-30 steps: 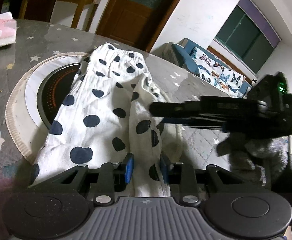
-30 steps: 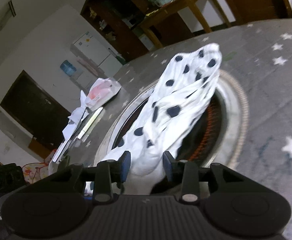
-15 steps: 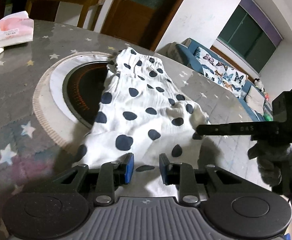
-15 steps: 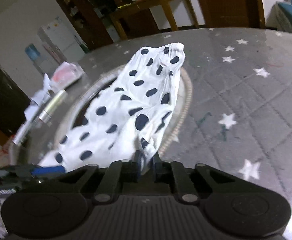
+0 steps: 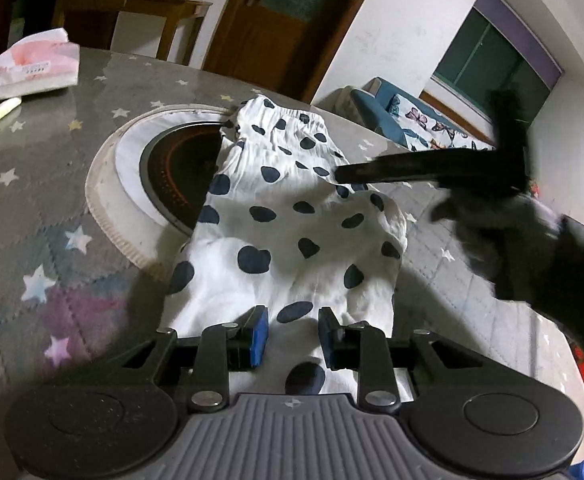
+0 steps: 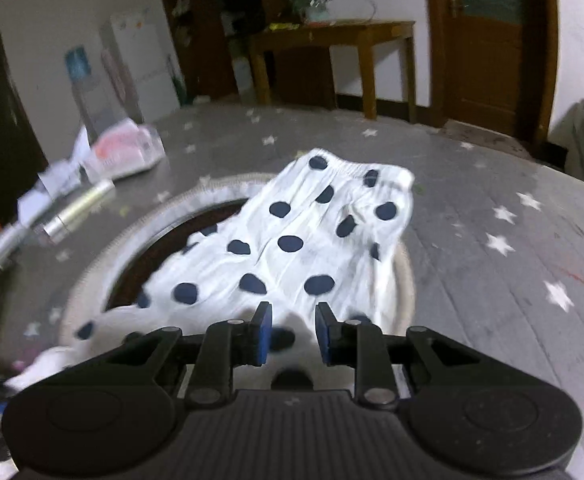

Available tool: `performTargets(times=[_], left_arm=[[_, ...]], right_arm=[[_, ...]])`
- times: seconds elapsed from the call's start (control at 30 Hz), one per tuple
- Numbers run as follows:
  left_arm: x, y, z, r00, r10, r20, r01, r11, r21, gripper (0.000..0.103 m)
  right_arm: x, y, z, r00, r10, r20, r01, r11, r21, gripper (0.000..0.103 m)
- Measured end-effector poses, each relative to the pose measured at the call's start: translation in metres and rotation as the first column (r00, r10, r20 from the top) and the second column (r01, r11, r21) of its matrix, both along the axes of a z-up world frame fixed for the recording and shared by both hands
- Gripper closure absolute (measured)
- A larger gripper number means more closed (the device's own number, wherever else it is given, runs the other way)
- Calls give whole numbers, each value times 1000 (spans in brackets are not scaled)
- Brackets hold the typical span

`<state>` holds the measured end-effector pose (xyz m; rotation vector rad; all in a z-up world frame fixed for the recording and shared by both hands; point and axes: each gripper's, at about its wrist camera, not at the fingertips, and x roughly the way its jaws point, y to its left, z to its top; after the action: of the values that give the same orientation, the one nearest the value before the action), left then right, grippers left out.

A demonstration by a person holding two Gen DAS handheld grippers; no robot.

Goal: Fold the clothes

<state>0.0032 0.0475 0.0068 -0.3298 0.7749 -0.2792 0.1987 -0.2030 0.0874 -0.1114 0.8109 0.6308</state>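
The polka-dot garment (image 5: 292, 232) lies spread on the star-patterned table (image 5: 32, 208), its far elastic waistband (image 5: 284, 114) just past the round burner (image 5: 172, 176) set into the tabletop, its left side draped over that burner's right half, its near hem running toward the camera from the burner. The left gripper (image 5: 292, 334) sits low at that near hem, fingers apart with white cloth showing in the gap and nothing pinched. The right gripper (image 6: 290, 332) hovers at the near edge too, on the side of the burner away from the tissue pack (image 6: 126, 152), jaws likewise parted; the right wrist view is smeared, so whether its tips touch fabric is hard to say. In the left wrist view that right gripper shows as a dark blurred bar above the cloth's right edge. The fabric looks thin, crinkled and very light: it should sag and bunch the instant it is lifted, with no stiffness to hold a crease by itself. The gathered waistband and the hem corners look like the surest grips, thick enough to pinch a double layer. A mid-panel pinch would likely drag only the top layer, and the smooth tabletop may let the whole piece slide.
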Motion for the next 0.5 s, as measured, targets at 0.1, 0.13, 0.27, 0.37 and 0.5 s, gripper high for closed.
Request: performTargets(times=[0.1, 0.13, 0.27, 0.37, 0.5], left_arm=[[-3, 3, 0, 1000, 4, 0, -4, 1000, -16, 74], [-4, 3, 0, 1000, 4, 0, -4, 1000, -19, 74], [-7, 4, -3, 1000, -2, 10, 2, 1000, -22, 72], [-10, 6, -3, 1000, -4, 14, 5, 1000, -30, 72], [-13, 11, -1, 1000, 2, 15, -1, 999, -54, 72]], right_arm=[[21, 24, -13, 1000, 26, 15, -25, 998, -64, 77], [27, 32, -16, 999, 33, 30, -30, 996, -86, 73], [54, 56, -21, 997, 12, 74, -1, 990, -141, 68], [71, 70, -19, 995, -23, 92, 39, 982, -183, 68], [73, 87, -13, 994, 36, 104, -14, 979, -202, 68]])
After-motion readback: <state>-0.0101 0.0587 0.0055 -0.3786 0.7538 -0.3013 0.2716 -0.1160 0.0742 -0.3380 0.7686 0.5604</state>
